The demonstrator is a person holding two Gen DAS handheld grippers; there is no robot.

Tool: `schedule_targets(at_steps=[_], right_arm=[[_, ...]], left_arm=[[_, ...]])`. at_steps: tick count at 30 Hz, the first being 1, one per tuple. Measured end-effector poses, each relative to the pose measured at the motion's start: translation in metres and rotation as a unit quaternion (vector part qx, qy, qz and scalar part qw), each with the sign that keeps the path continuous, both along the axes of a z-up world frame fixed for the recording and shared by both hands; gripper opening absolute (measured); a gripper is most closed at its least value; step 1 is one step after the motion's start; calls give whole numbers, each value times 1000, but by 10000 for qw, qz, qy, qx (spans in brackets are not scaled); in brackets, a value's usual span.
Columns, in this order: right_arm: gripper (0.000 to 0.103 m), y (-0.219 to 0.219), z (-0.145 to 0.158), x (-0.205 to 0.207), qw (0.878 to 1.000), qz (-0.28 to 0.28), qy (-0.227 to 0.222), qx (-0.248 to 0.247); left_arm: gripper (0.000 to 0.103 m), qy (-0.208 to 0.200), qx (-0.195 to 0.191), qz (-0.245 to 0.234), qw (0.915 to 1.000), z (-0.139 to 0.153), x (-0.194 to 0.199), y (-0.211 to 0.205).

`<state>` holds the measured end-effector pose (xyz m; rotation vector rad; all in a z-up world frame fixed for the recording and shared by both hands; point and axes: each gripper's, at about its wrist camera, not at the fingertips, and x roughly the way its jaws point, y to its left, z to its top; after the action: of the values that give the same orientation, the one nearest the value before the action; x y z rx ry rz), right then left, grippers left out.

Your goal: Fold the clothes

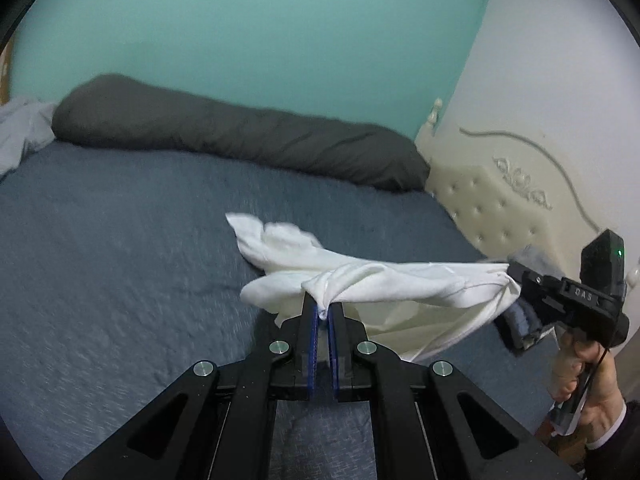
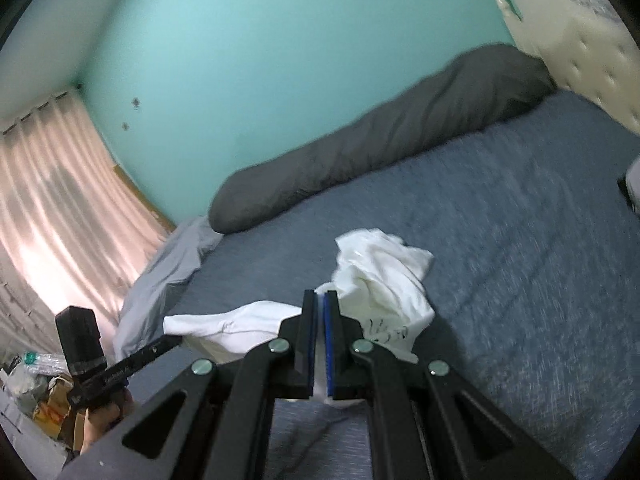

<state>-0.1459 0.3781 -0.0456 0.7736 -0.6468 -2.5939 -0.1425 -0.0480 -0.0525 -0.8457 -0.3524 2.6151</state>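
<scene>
White cotton garment point(image 1: 380, 284) hangs stretched between my left claw point(image 1: 323, 312) and right claw point(image 2: 320, 300), both clamped on it; next I judge spreading it flat on the blue bed point(image 1: 120, 240).

White garment point(image 1: 372, 280); blue-grey bedspread point(image 1: 120, 240); dark grey pillow point(image 1: 240, 140); teal wall point(image 1: 240, 40).

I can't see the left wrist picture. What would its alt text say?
Two handheld grippers, left and right, each pinch a white garment and stretch it between them above a blue bed. A long dark pillow lies along a teal wall.
</scene>
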Motion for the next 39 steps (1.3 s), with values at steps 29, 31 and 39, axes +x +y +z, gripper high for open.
schedule_targets(at_steps=[29,31,39], right_arm=[[3,-67,-16,29,9876,706,-965,1020],[3,-70,-45,25,9837,737,-1187,1130],[6,-63,-136,9,9667,740,-2002,1415]], left_arm=[[4,-915,-386,-493,9938,-9,11,7],[5,-1075,-439,-525,9918,-29,8,14],[5,-1646,-671,-614,9822,-107,-7,29]])
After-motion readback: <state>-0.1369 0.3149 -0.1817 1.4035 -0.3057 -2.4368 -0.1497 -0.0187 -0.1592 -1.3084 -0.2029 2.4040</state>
